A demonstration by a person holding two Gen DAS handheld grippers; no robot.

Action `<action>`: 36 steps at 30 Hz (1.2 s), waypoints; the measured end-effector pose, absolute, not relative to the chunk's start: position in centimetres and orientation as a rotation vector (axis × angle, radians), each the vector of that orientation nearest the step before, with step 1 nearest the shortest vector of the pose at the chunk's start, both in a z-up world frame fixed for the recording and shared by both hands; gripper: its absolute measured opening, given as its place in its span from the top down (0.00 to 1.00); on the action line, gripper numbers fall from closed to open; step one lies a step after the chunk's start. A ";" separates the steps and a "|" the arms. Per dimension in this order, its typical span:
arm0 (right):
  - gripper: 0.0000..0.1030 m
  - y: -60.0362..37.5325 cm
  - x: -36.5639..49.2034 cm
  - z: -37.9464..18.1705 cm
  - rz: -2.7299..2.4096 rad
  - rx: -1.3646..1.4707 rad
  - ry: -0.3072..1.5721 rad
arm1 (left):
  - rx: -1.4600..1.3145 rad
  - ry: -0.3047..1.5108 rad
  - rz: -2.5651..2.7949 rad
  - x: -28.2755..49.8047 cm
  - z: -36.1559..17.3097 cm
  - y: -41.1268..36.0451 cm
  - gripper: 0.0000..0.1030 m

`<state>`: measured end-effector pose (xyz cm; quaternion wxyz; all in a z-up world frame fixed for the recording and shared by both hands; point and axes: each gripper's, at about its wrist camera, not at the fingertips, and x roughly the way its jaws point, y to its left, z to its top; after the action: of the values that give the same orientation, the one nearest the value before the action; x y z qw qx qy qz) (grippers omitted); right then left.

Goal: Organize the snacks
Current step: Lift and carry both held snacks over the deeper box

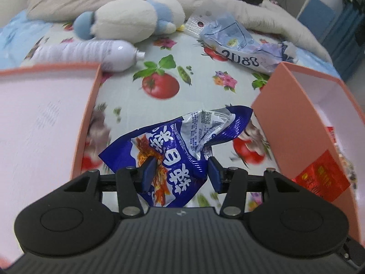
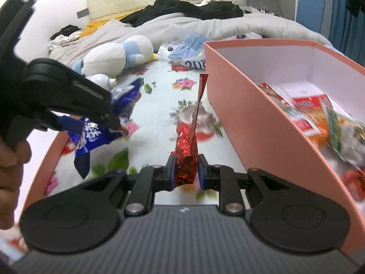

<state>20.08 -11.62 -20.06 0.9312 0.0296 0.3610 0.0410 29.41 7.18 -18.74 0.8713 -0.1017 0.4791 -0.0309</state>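
Note:
My left gripper [image 1: 180, 173] is shut on a blue snack packet [image 1: 178, 146] and holds it above the fruit-print bedsheet, between two pink boxes. It also shows in the right wrist view [image 2: 118, 123], with the blue packet [image 2: 93, 134] hanging from it. My right gripper [image 2: 186, 171] is shut on a red foil snack packet [image 2: 187, 153], held upright just left of the right pink box [image 2: 251, 118]. That box holds several snack packets [image 2: 319, 118].
A left pink box [image 1: 45, 123] lies open to the left. A white bottle [image 1: 91, 53], a plush toy [image 1: 134, 20] and a crumpled pale-blue bag [image 1: 239, 43] lie on the sheet behind. Blankets are piled at the back.

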 end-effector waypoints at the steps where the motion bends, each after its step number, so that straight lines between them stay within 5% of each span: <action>1: 0.78 -11.9 19.4 -19.7 0.093 0.060 0.737 | -0.218 0.998 -0.061 28.4 -18.4 7.2 0.47; 36: 0.78 -22.1 5.5 -6.3 0.122 0.019 0.576 | -0.286 0.857 -0.221 8.8 -4.3 -2.9 0.47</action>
<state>5.50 -22.13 -6.27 0.9569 0.0095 0.2840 0.0599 8.81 -2.95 -4.27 0.8938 -0.1378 0.4131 -0.1067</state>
